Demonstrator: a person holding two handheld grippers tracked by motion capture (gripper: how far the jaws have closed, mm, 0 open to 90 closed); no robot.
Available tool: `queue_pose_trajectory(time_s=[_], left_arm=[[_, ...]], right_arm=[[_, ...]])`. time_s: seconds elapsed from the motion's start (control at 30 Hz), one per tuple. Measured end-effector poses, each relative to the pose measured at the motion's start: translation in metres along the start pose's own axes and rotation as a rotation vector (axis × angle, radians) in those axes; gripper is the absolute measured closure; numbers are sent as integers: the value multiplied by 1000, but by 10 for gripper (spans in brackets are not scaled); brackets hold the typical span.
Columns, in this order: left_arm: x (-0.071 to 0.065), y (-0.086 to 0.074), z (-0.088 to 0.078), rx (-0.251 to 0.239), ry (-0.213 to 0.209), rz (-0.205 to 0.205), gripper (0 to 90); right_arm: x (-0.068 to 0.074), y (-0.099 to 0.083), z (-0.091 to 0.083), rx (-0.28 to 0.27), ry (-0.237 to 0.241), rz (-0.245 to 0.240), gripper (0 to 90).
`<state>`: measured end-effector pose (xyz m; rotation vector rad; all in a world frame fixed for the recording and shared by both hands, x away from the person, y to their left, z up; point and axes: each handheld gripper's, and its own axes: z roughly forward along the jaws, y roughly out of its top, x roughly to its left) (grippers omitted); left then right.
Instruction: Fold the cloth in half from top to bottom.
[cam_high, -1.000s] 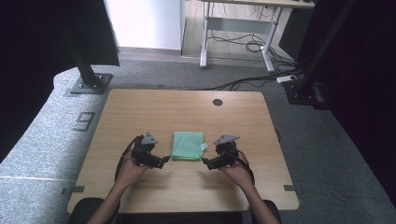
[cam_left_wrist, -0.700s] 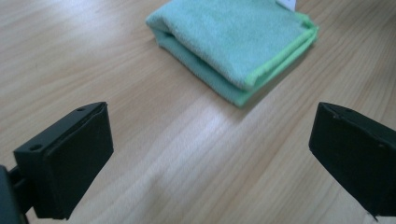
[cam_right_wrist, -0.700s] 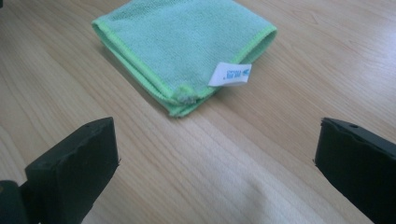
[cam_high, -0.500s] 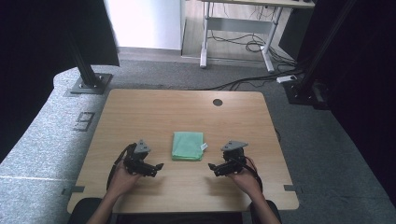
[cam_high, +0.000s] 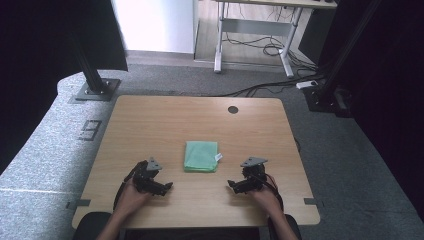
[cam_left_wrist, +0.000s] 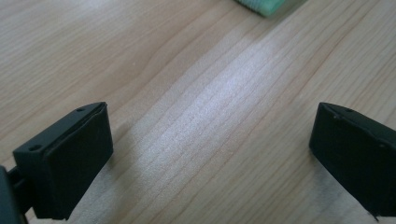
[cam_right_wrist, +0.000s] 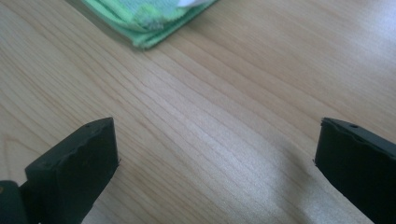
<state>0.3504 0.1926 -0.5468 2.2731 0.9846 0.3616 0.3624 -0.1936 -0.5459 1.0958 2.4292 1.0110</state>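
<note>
Both grippers are held low over the near part of the wooden table (cam_high: 165, 120), each in one of the person's hands. In the high view the left gripper (cam_high: 167, 186) is seen at about 7 o'clock from the folded green cloth (cam_high: 201, 156), and the right gripper (cam_high: 231, 184) at about 5 o'clock from it; both are kept apart from the cloth, with bare wood between. Wide gaps are shown between the jaws of each: in the left gripper view the left gripper (cam_left_wrist: 210, 158) is spread open over empty wood grain, and in the right gripper view the right gripper (cam_right_wrist: 217, 168) is likewise spread with nothing between its jaws. The cloth lies flat near the middle of the table, folded into a neat rectangle, with a small white tag (cam_high: 218, 157) projecting at its 3 o'clock edge. A corner of the cloth (cam_left_wrist: 268, 5) is seen at 12 o'clock in the left gripper view, and its layered edge (cam_right_wrist: 144, 18) at 11 o'clock in the right gripper view. A round cable hole (cam_high: 233, 109) is set in the table at 1 o'clock from the cloth.
</note>
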Motion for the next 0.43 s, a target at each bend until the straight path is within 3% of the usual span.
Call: queue_pose_trajectory(time_s=[0.43], left_arm=[[2, -1, 2, -20, -3, -10, 0]], right_arm=[[3, -7, 8, -18, -19, -5, 0]])
